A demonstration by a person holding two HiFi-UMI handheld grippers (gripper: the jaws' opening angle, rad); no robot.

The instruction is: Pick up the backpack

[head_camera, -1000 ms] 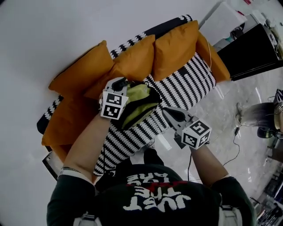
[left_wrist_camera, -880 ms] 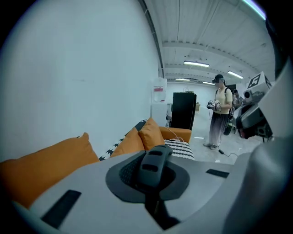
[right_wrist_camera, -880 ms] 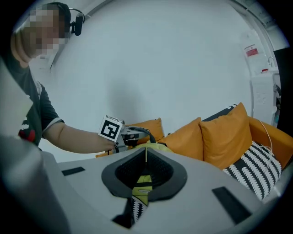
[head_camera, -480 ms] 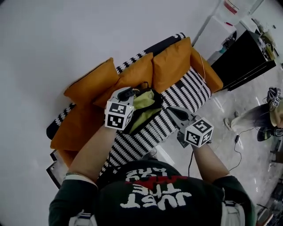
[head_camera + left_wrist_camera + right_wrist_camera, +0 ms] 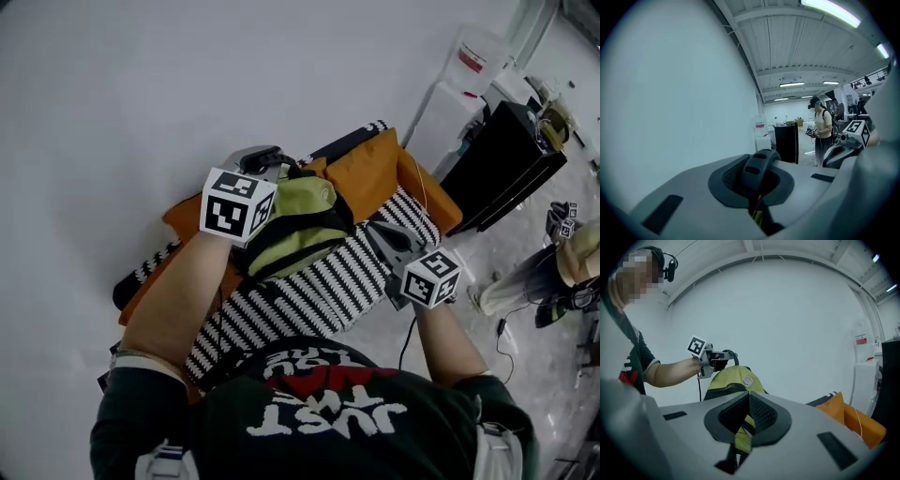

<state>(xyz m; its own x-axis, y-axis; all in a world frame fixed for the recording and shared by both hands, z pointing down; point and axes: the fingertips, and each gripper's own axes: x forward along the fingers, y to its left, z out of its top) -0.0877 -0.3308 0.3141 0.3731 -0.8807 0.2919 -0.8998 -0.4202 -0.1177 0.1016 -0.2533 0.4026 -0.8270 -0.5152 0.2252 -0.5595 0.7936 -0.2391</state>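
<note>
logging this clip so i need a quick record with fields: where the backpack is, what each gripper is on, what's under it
backpack: green and black, hangs from the left gripper above the sofa
left gripper: shut on the black top handle
right gripper: shut, with green backpack fabric between its jaws
sofa: black-and-white striped seat, orange cushions along the back
background: a person stands far off beside a black cabinet
</note>
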